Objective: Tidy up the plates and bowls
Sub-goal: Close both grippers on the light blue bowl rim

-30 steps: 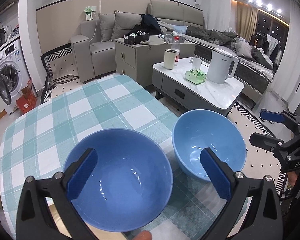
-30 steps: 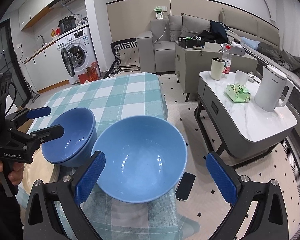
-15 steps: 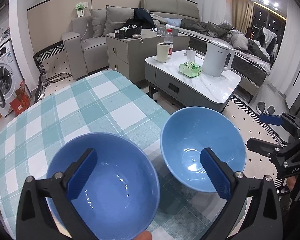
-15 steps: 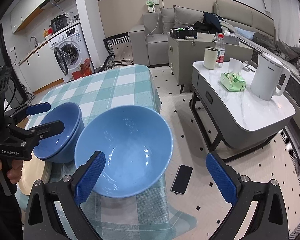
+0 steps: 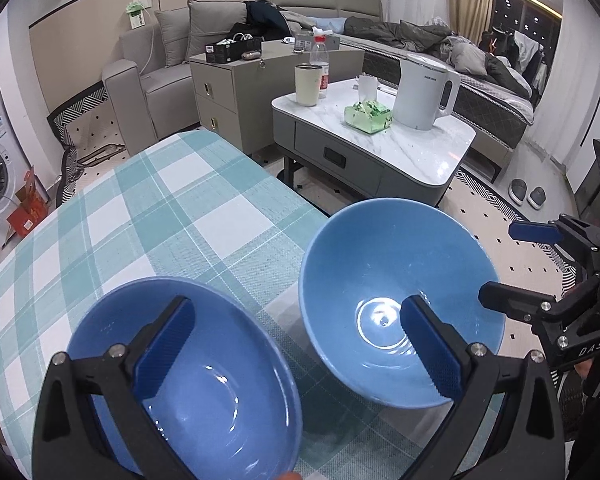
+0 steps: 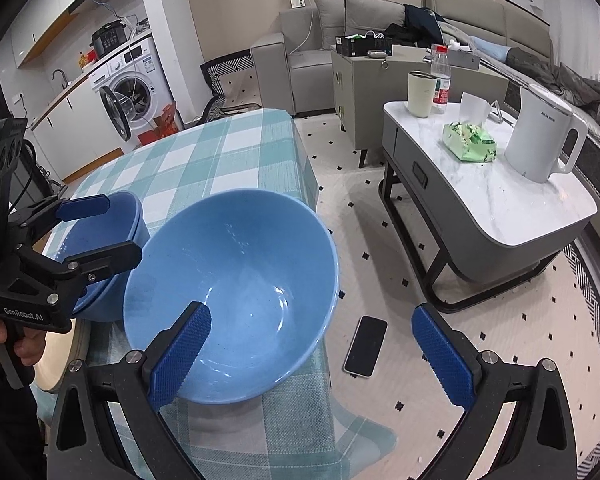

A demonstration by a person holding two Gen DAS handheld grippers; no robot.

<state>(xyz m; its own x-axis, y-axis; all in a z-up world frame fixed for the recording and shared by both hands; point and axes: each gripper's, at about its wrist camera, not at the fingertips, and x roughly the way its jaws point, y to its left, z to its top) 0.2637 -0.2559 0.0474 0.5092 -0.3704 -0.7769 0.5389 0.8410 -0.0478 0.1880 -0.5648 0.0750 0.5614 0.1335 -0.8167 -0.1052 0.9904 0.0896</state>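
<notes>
Both grippers spread wide: left gripper (image 5: 296,354) over the dark bowl (image 5: 204,392), cut off at 6 o'clock; right gripper (image 6: 312,354) hides the light bowl's (image 6: 236,276) near rim on the tablecloth (image 6: 204,160)

Since the earlier frames, the darker blue bowl (image 5: 188,380) is shifted down and toward the left finger of the left gripper (image 5: 296,360), its rim now nearly cut by the frame's bottom edge. The lighter blue bowl (image 6: 236,292) is brought closer under the right gripper (image 6: 312,356), its left pad (image 6: 180,356) now overlapping the rim.
</notes>
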